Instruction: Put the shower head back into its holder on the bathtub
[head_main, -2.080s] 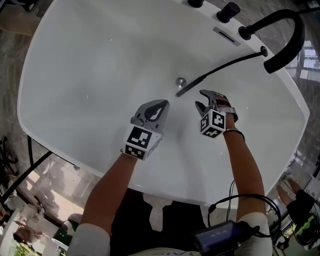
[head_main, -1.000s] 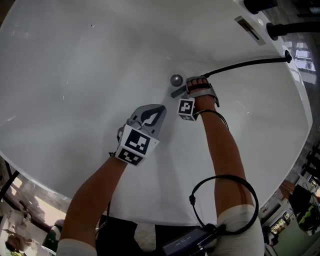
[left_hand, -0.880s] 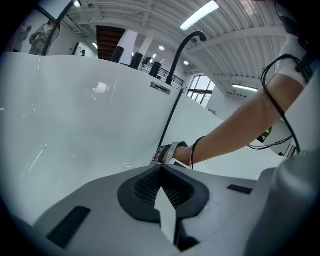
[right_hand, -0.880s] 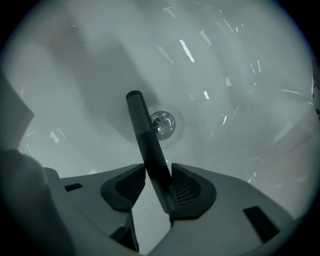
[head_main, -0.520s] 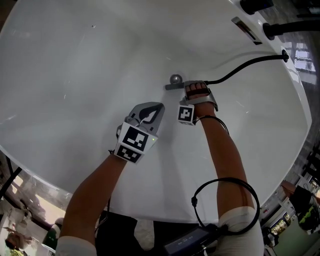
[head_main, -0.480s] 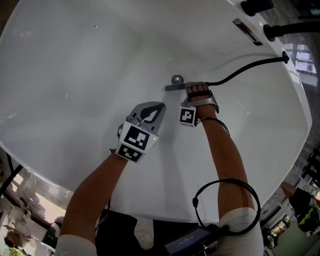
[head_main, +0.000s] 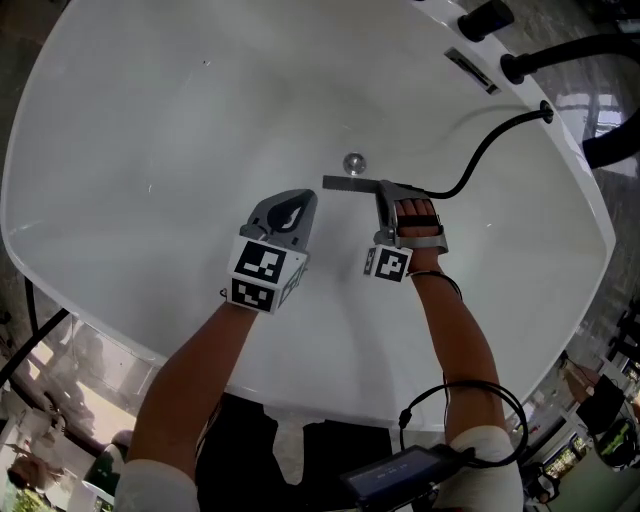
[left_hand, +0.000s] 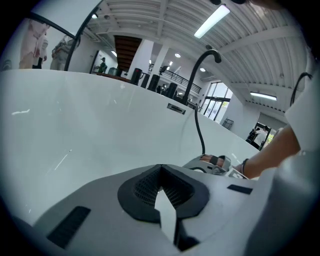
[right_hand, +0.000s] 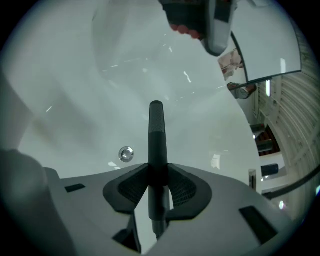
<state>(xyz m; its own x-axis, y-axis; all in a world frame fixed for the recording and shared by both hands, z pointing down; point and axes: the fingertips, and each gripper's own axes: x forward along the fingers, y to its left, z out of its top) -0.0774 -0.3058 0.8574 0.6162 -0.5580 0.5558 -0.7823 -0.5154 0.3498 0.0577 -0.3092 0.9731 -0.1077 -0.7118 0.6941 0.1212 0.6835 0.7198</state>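
Roofed in a white ribbed ceiling (left_hand: 150, 15), lit by a long strip light (left_hand: 214, 21) at 1 o'clock in the left gripper view. Glazed with tall windows (left_hand: 216, 99) toward 2 o'clock, beside a railed balcony (left_hand: 175, 76). Floored in mottled grey stone (head_main: 15, 50), at 10 o'clock in the head view.
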